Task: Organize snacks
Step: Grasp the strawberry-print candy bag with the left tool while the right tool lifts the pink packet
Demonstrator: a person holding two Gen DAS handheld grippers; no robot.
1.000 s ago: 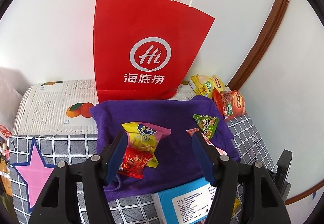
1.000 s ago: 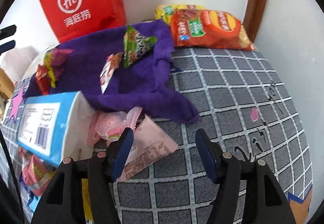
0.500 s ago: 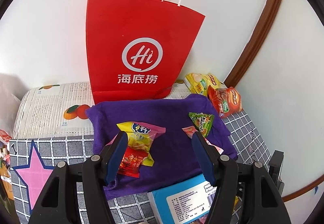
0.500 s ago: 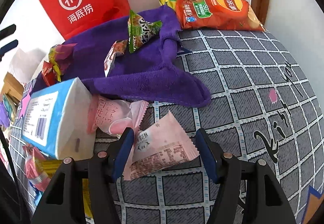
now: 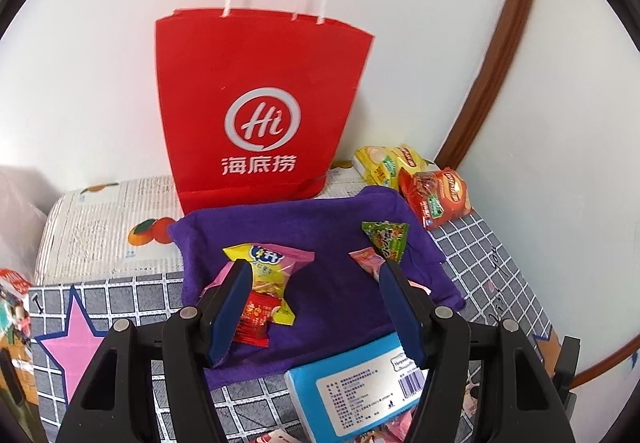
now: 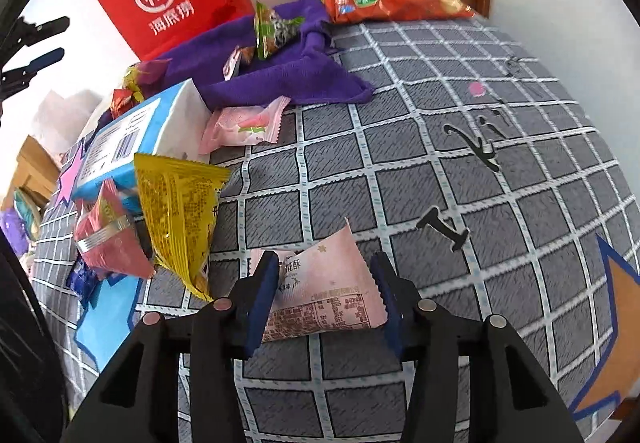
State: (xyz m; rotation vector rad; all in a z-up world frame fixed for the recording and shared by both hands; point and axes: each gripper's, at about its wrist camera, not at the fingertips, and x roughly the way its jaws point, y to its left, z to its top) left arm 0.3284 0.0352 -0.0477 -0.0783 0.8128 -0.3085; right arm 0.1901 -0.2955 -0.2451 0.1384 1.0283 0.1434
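Left wrist view: a stiff red paper bag [image 5: 260,115] with twisted white handles is stood at upper centre, behind a plush purple towel [image 5: 320,283]. The left gripper [image 5: 316,307] is held spread above it, empty. In the right wrist view, lower centre, a glossy pink rectangular snack packet [image 6: 324,291] is pinched by the right gripper [image 6: 324,295], whose jaws have just been closing.

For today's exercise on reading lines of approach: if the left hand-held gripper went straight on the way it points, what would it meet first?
Most likely the purple towel, on the bare stretch between the yellow-and-pink snack packet and the green triangular packet. The left hand-held gripper stands open and empty; depth is uncertain.
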